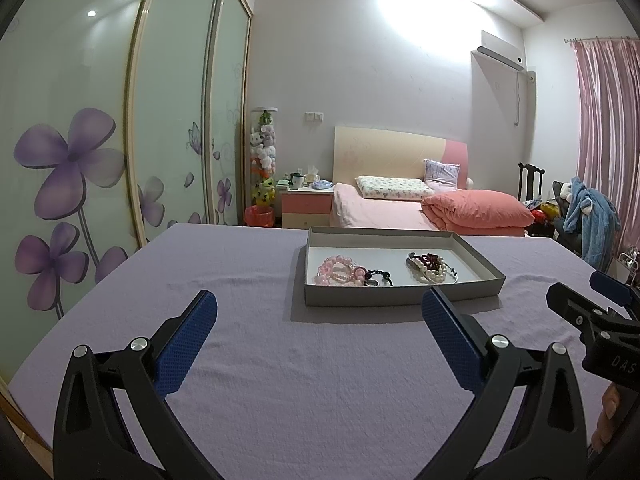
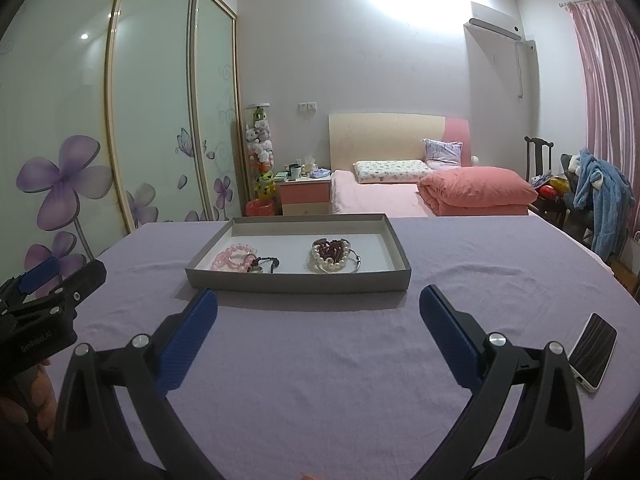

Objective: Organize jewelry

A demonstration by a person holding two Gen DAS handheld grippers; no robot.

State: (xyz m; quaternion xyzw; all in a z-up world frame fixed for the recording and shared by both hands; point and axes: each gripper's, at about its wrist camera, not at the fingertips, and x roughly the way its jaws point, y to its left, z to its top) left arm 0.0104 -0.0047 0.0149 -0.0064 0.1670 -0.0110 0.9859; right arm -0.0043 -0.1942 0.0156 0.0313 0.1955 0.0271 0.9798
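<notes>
Both grippers spread wide, empty, hovering short of tray.
Jewelry in two heaps inside grey tray point(image 2: 298, 282) at 12 o'clock: pink beads point(image 2: 236, 258), pearl-and-red cluster point(image 2: 332, 258). Sorted or awaiting sorting — unclear. Left gripper point(image 1: 320, 320); right gripper point(image 2: 319, 318).

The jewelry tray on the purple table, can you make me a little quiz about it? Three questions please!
1. True or false: the grey tray holds two separate piles of jewelry.
2. Which pile lies further left in the tray: A) the pink bead bracelets or B) the white pearls with dark red beads?
3. What flat thing lies on the purple cloth near the right gripper?

Key: 1 true. 2 A. 3 a phone. Bonus: the left gripper and the right gripper are both open and hold nothing.
</notes>
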